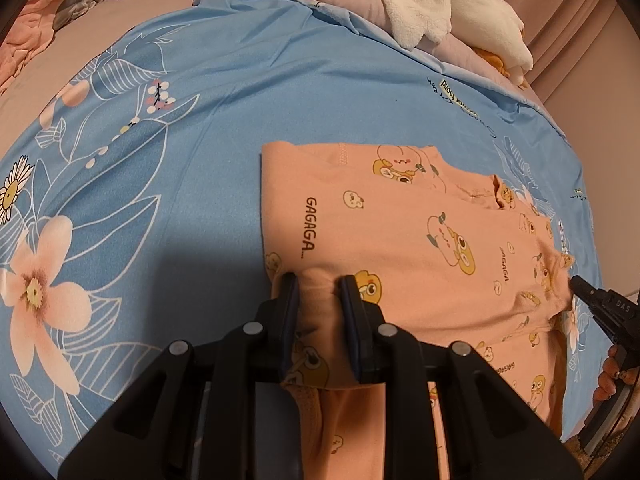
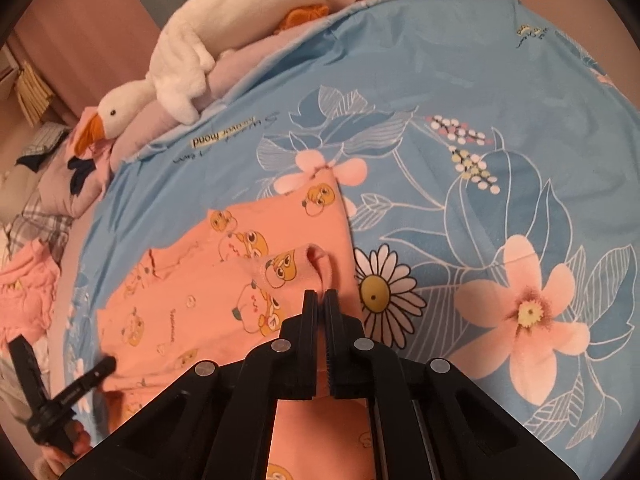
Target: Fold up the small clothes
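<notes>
Clamped between the black pads of the left gripper [image 1: 318, 284] was a bunched fold of the peach cartoon-print garment [image 1: 400, 220], its near edge gathered up into the jaws. Over on the other side, the right gripper [image 2: 320, 296] had its fingers pressed together; the thin cloth at the garment's right edge ran under the tips, and whether the tips pinched it could not be told from this view. A ribbed cuff [image 2: 316, 256] stood up just beyond those tips.

Outward from both grips, the garment lay on the blue floral sheet [image 1: 160, 184], with a clean straight edge on its far left side and a sleeve or leg already turned inward over the body. By that look, at least one fold seemed done; the near portion, hanging toward the cameras, seemingly remained to be brought over and smoothed.

Farther off, a white plush goose [image 2: 180, 76] rested on pink bedding at the sheet's edge, and another peach garment [image 2: 24, 288] lay crumpled well apart, apparently unfolded.
</notes>
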